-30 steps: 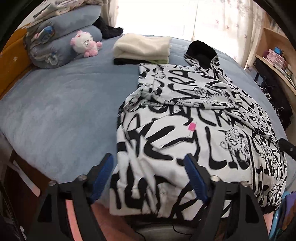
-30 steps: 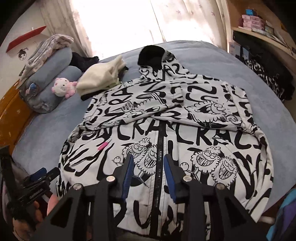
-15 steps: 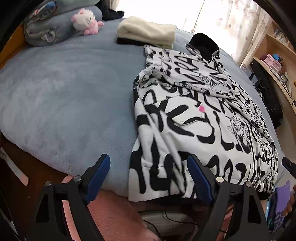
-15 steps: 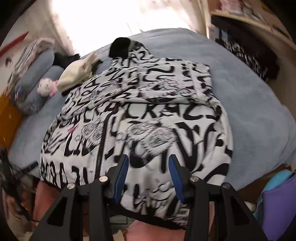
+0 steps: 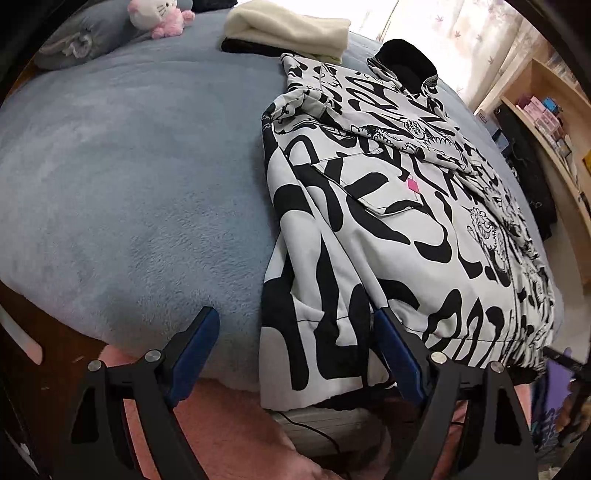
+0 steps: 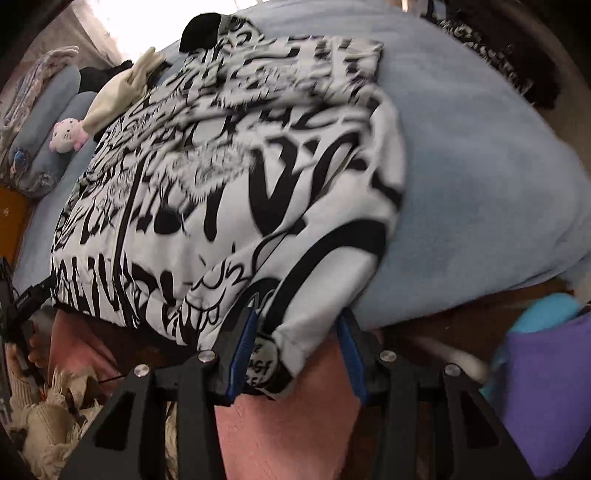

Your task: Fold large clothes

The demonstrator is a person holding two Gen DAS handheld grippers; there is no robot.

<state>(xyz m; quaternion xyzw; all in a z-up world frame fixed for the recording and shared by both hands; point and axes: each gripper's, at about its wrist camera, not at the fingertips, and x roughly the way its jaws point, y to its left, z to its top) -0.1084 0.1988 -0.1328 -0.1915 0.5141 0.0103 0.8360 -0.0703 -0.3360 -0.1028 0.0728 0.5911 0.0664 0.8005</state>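
A black-and-white graffiti-print hooded jacket [image 5: 399,206] lies front up on the blue bed, sleeves folded across its chest, hem hanging over the near edge. My left gripper [image 5: 295,350] is open, its jaws either side of the hem's left corner [image 5: 306,347]. My right gripper [image 6: 295,347] is open, with the jacket's right hem corner [image 6: 295,339] between its jaws. The jacket [image 6: 229,177] fills the right wrist view, blurred. The other gripper shows at the left edge [image 6: 26,306].
The blue fleece bedcover [image 5: 129,177] stretches left of the jacket. A folded cream garment [image 5: 288,29], a pink-and-white plush cat [image 5: 155,16] and grey pillows [image 5: 85,37] sit at the bed's far side. Wooden shelves [image 5: 554,129] stand right. Pink cloth [image 6: 288,435] lies below the bed edge.
Both grippers have dropped and moved apart toward the jacket's two hem corners. The right gripper has opened wider and now has the right corner between its jaws.
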